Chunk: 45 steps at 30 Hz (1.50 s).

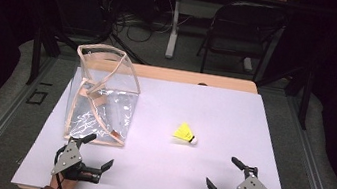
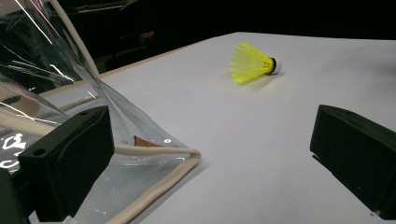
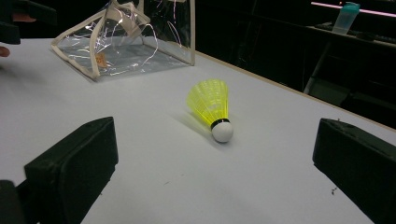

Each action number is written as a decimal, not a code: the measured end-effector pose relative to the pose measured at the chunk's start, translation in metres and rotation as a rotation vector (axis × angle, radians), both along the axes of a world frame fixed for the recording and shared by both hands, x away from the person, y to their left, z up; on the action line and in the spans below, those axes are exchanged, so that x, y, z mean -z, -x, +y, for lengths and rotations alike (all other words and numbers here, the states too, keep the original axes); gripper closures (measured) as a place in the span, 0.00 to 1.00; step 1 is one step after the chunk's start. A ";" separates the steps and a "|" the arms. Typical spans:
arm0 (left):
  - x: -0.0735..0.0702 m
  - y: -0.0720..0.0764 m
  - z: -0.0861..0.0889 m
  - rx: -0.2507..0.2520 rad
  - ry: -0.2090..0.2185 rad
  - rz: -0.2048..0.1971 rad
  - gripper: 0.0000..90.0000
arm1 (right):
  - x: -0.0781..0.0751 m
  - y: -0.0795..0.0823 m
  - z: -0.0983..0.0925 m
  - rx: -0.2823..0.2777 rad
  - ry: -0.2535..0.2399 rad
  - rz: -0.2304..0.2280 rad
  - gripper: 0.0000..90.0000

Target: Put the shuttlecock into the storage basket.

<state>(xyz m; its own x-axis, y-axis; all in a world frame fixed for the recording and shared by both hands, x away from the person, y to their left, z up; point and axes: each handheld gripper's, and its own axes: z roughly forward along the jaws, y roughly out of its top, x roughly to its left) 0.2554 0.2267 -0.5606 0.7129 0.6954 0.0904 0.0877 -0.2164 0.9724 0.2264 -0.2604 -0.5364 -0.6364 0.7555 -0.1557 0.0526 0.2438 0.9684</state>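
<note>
No readable brand or label anywhere that I can spot, just a neon yellow shuttlecock (image 1: 185,134) with a white cork tip lying on its side on the white table (image 1: 153,183), roughly between the two tongs and a bit ahead of them, nearer the right gripper (image 1: 232,174). Both the right one and the left gripper (image 1: 99,152) have jaws spread wide with nothing in them. The clear plastic bag (image 1: 103,96) with beige trim stands just ahead of the left gripper, its corner right beside one jaw.

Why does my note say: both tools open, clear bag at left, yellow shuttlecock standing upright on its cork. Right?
Not quite. The yellow shuttlecock lies on its side, as the right gripper view shows. Both tools, left and right, are open, and the clear bag is at left.
</note>
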 end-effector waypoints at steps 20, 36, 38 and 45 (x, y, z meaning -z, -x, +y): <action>-0.004 -0.004 -0.008 0.013 -0.044 0.033 0.00 | 0.001 -0.003 0.001 -0.007 0.008 0.014 0.00; -0.012 -0.016 -0.028 0.114 -0.079 0.087 0.00 | 0.001 -0.002 0.003 -0.012 0.022 0.022 0.00; -0.012 -0.018 -0.031 0.123 -0.084 0.095 0.00 | 0.001 -0.003 0.003 -0.010 0.022 0.024 0.00; -0.014 -0.023 -0.037 0.137 -0.090 0.109 0.00 | 0.001 -0.004 0.004 -0.014 0.026 0.029 0.00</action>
